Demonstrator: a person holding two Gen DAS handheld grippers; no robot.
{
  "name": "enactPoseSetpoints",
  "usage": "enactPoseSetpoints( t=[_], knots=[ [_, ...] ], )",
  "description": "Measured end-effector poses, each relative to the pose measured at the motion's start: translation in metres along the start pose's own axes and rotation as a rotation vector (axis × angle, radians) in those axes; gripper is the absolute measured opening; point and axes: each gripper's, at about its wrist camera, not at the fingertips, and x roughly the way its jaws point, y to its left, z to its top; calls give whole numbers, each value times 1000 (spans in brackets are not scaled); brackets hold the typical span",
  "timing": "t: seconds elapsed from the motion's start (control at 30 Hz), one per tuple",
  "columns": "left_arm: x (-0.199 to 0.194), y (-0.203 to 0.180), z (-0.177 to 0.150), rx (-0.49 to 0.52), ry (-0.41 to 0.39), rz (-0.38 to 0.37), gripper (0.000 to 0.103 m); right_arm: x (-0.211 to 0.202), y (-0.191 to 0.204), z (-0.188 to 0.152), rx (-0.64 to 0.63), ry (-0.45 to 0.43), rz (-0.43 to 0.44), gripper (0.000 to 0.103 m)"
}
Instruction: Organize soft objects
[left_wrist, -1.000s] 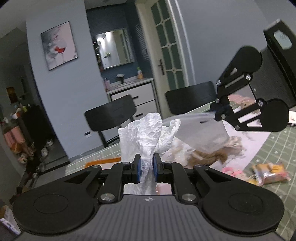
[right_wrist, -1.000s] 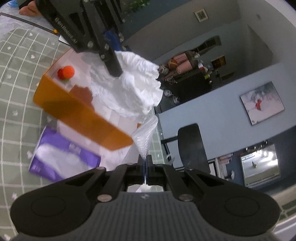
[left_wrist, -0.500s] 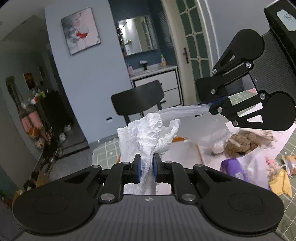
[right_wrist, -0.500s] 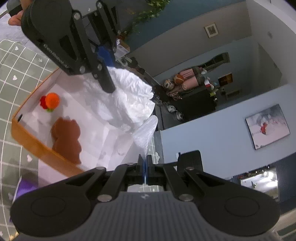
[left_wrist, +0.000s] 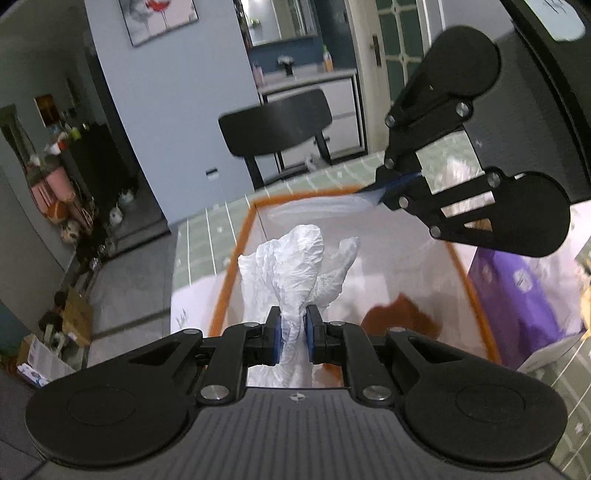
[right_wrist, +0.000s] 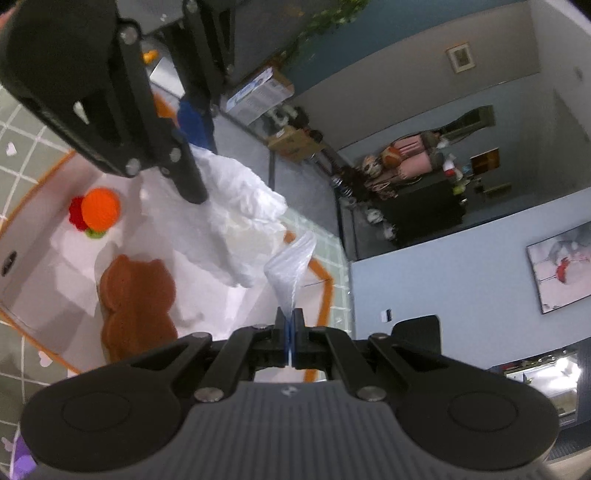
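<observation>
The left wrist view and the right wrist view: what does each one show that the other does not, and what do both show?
Only the left wrist view shows the purple soft package beside the orange-rimmed white tray. Only the right wrist view shows the orange knitted ball in that tray. Both show the crumpled white bag clamped in the left hand-held gripper, the thin clear plastic film pinched in the right hand-held gripper, and the brown bear-shaped sponge.

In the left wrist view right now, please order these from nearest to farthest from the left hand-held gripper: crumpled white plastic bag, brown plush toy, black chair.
1. Crumpled white plastic bag: clamped in the left hand-held gripper.
2. Brown plush toy: just right, inside the orange-rimmed box.
3. Black chair: beyond the table's far edge.
</observation>
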Motion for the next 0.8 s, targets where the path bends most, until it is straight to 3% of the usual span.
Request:
enactPoseSetpoints(
  t=[0.4,0.8],
  knots=[
    [26,-3,-17,46,125,32,15,65,24,1,-29,92,66,0],
    [39,-10,-30,31,204,-28,21,99,31,5,7,122,123,0]
  ],
)
